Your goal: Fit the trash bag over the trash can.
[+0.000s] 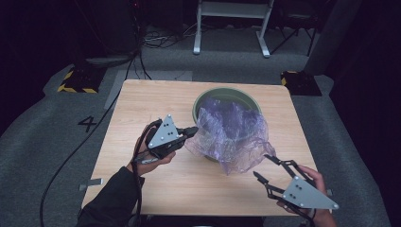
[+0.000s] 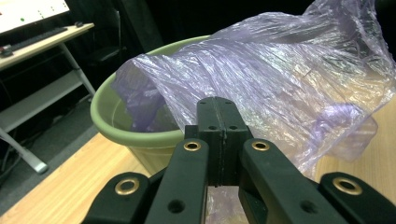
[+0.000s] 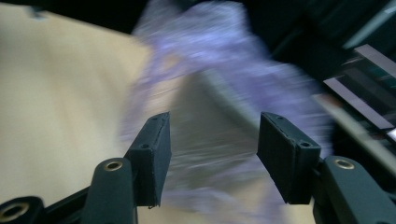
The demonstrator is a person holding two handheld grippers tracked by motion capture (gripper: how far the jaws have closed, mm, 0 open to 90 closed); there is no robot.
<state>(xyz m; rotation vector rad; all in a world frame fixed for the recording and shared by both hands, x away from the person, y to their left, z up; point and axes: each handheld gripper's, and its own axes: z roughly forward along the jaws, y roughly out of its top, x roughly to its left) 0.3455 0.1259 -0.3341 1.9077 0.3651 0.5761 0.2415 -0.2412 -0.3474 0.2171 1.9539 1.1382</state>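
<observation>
- Looks like the job here is lining the green pot (image 1: 226,97) with the purple plastic bag (image 1: 231,132), and we're somewhere mid-step: the bag is half stuffed in the pot and half spilling over the near rim onto the counter (image 1: 142,109).
- Left gripper (image 1: 191,131) has its fingers (image 2: 217,135) clenched tight together right at the bag's edge by the pot rim. In the left gripper view the film sits just past and under the fingertips, so I'd guess it's pinching a bit of plastic, but I honestly can't tell for sure.
- Right gripper (image 1: 265,168) is released, fingers (image 3: 152,154) spread apart with nothing between them. The loose tail of the bag lies just ahead of them, near but not touching. That view is blurry.
- Next move, my guess: the right one needs to go back in for the drooping tail, grab it and pull it out over the rim while the left keeps its side anchored. The thin film could slip or tear.
- Surface is a light wooden counter, otherwise bare.
- Room is dark, grey carpet, cables on the floor, a white frame (image 1: 231,23) at the back and yellow-black striped blocks (image 1: 75,81) by the far corners.
</observation>
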